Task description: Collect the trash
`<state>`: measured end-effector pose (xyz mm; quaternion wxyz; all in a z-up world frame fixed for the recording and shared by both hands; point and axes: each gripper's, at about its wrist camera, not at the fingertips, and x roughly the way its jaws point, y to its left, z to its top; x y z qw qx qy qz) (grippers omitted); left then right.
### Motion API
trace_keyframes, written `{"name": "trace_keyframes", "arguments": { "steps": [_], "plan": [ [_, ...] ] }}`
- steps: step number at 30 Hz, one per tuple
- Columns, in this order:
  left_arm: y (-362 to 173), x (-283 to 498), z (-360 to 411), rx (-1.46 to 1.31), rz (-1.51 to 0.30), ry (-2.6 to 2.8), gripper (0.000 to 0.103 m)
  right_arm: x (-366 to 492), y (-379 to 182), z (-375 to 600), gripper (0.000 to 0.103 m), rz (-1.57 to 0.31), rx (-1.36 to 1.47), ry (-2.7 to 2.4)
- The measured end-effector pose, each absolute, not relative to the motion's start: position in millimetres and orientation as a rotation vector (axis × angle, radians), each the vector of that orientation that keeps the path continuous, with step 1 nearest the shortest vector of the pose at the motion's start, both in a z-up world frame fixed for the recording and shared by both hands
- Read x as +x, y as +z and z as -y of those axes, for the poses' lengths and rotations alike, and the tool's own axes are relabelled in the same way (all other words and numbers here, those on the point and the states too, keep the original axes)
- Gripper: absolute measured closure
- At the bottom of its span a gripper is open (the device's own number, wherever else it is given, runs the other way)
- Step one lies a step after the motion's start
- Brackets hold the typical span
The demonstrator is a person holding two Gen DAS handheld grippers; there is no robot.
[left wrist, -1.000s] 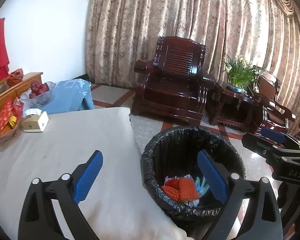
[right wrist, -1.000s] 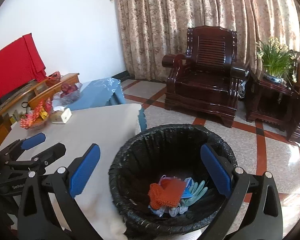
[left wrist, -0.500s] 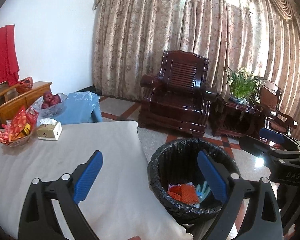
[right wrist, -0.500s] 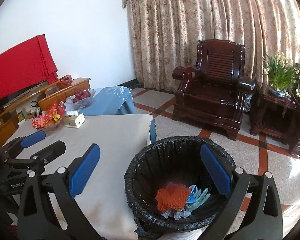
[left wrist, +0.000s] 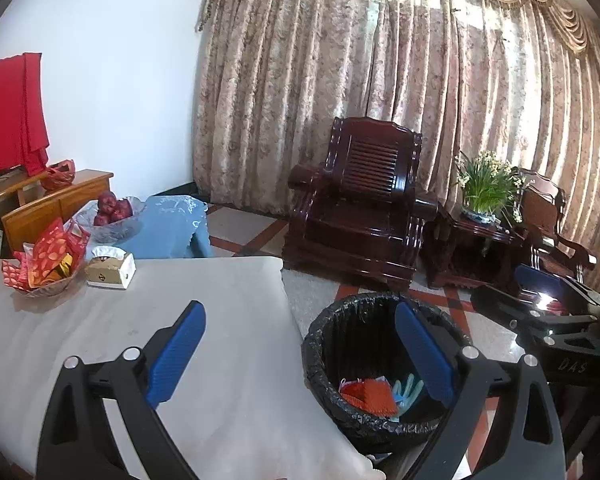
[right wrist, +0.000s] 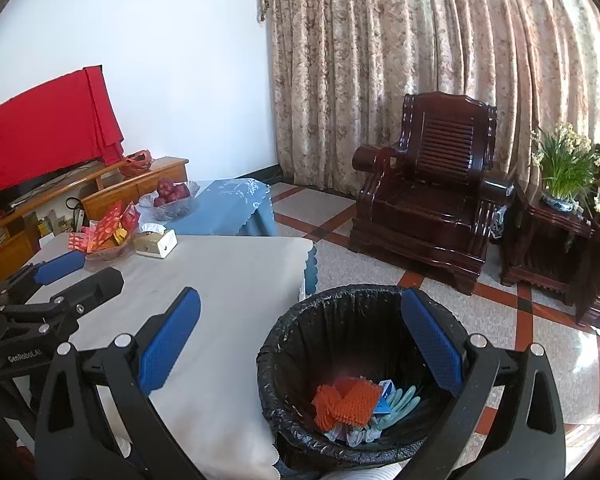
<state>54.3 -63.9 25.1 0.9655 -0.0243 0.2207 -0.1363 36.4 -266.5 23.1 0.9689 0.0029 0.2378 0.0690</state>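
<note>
- Two grippers hang with jaws spread wide and nothing between them: the left gripper [left wrist: 300,356] and the right gripper [right wrist: 304,344], each with blue pads.
- Beyond the right gripper's jaws stands the trash bin [right wrist: 300,320], lined with a black bag, on the floor just beside the table's near right corner.
- Trash lies at the bin's bottom: an orange mesh piece [right wrist: 346,400], pale green gloves [right wrist: 400,400] and a small white-and-blue packet [right wrist: 386,394], all well below the pads.
- From the left wrist view the bin [left wrist: 328,328] sits to the right, behind the right-hand pad; the left-hand pad hangs over the table [left wrist: 220,300].
- At the table's far left sit a tissue box [left wrist: 112,270] and a basket of red packets [left wrist: 46,264].
- Farther off, a glass bowl of red fruit [left wrist: 114,216] rests on a blue cloth.
- Against the patterned curtains [left wrist: 340,60] stands a dark wooden armchair [left wrist: 360,216], with a potted plant [left wrist: 486,188] on a side table to its right.
</note>
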Motion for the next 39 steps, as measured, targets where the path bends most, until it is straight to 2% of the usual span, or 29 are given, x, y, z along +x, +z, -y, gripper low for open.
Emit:
{"name": "trace_keyframes", "arguments": {
  "steps": [39],
  "plan": [
    [29.5,58.9,56.2,-0.042,-0.442,-0.25,0.009,39.6,26.2,256.6,0.005,-0.474,-0.01,0.155]
  ]
}}
